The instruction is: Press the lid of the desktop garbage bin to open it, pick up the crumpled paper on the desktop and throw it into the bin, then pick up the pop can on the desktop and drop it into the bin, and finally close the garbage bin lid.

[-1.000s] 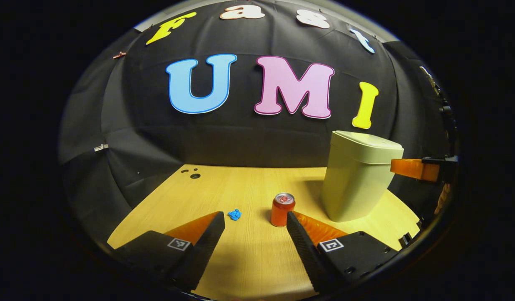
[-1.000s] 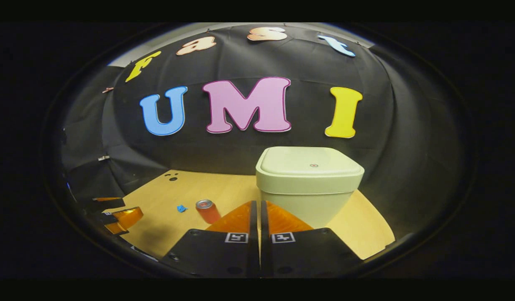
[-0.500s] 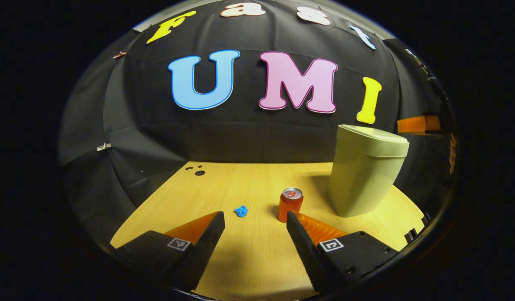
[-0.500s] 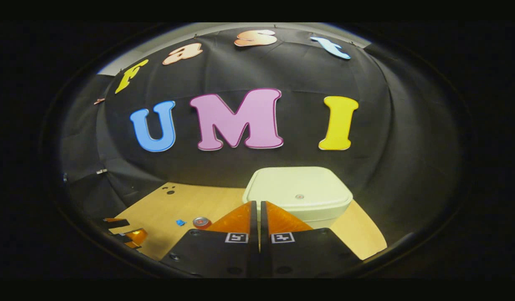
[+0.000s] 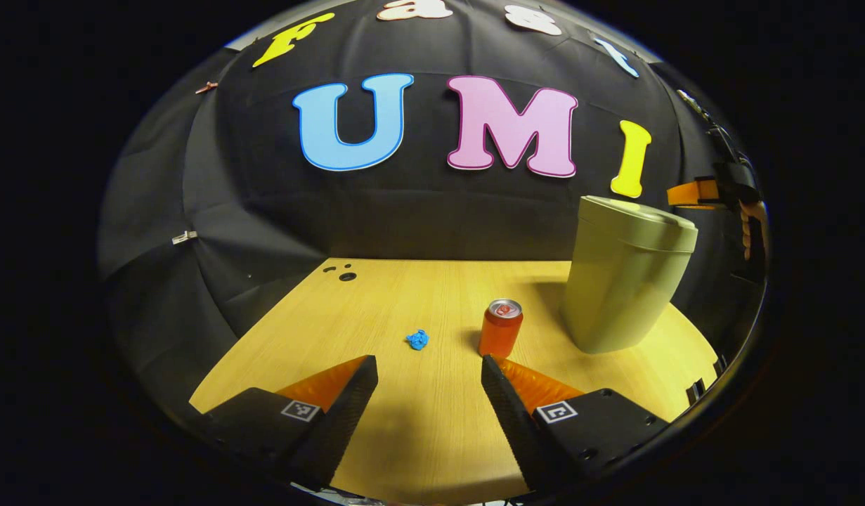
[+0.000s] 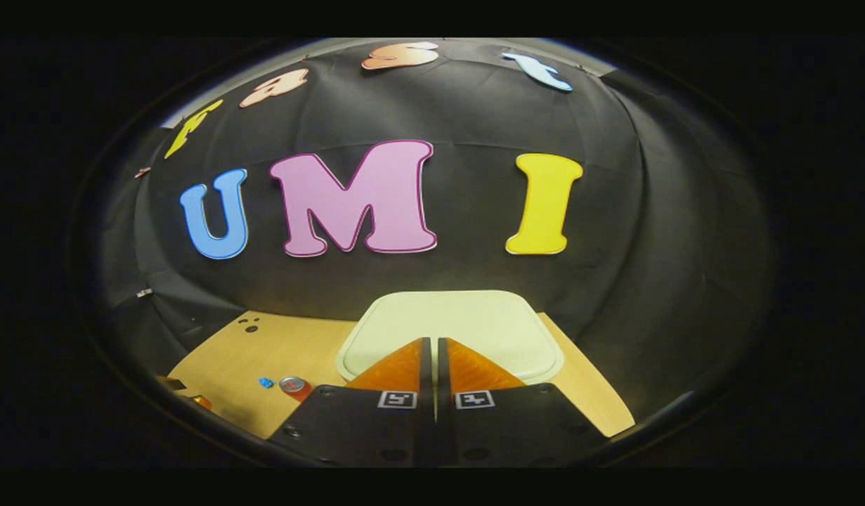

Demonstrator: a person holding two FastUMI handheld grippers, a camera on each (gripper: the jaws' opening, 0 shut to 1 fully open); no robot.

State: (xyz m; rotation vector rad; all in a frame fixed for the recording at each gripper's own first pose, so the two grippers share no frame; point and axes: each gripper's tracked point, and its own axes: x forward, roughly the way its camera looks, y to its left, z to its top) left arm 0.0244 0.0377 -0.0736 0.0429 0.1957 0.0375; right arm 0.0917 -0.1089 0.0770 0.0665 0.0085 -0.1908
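**Right gripper now sits above the bin lid**

The right gripper (image 6: 432,341) has gone up since 1 second ago. Back then it looked at the side of the bin; now it looks down on the lid (image 6: 474,320) from above. Its 2 fingers are pressed together with nothing between them, and their tips point at the near part of the lid. If they touch the lid, I cannot tell. In the left gripper view, the right gripper (image 5: 692,193) shows far off to the right, just above the top edge of the bin, with a hand (image 5: 753,225) holding it.

The bin (image 5: 625,281) stands on the wooden table (image 5: 404,295) with its lid closed (it is pale green).

The left gripper (image 5: 428,369) hangs low over the near part of the table. Its 2 fingers are wide apart and hold nothing.

The pop can (image 5: 500,329) stands up straight on the table, just left of the bin and near the tip of 1 left finger. The crumpled paper (image 5: 417,340) is a small blue ball. It lies on the table to the left of the can, a little apart from it.
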